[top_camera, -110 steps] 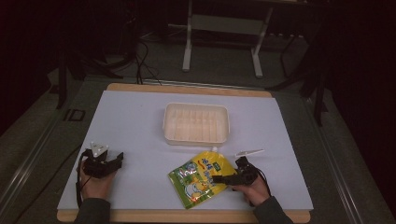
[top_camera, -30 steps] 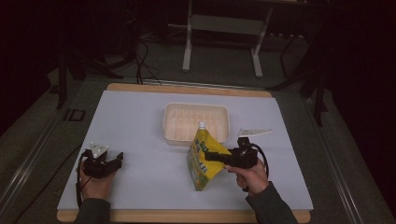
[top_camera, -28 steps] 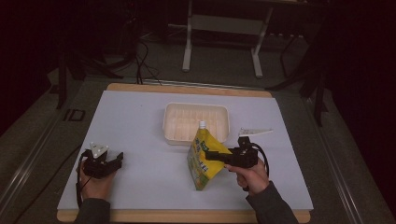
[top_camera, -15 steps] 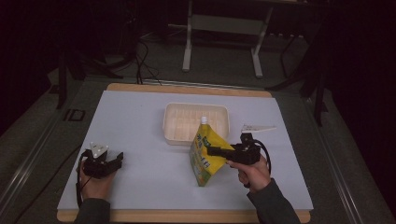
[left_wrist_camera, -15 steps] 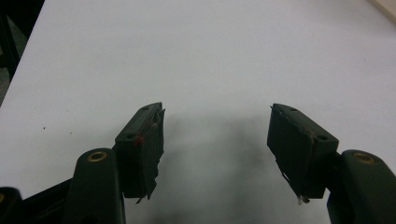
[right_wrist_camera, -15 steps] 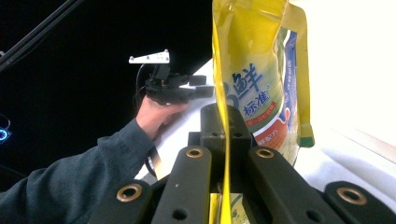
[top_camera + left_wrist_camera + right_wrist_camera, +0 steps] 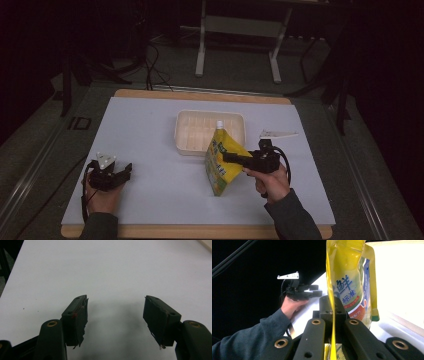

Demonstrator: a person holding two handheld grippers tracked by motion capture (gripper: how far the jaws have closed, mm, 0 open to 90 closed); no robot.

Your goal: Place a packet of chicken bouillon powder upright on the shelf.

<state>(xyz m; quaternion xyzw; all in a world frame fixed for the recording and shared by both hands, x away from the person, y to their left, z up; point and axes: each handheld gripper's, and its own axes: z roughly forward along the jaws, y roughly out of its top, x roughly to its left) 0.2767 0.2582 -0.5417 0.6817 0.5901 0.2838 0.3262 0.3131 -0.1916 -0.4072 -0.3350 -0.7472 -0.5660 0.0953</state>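
Right claw, clamped on the yellow pouch, carries it upright; next, lower it into the tray. Left claw rests apart.

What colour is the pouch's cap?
White, on the yellow pouch; the cap shows best in the high view.

A dim lab or recording studio: a wood-edged surface under a white sheet, a metal stand and loose cables on the dark floor behind, everything around unlit.
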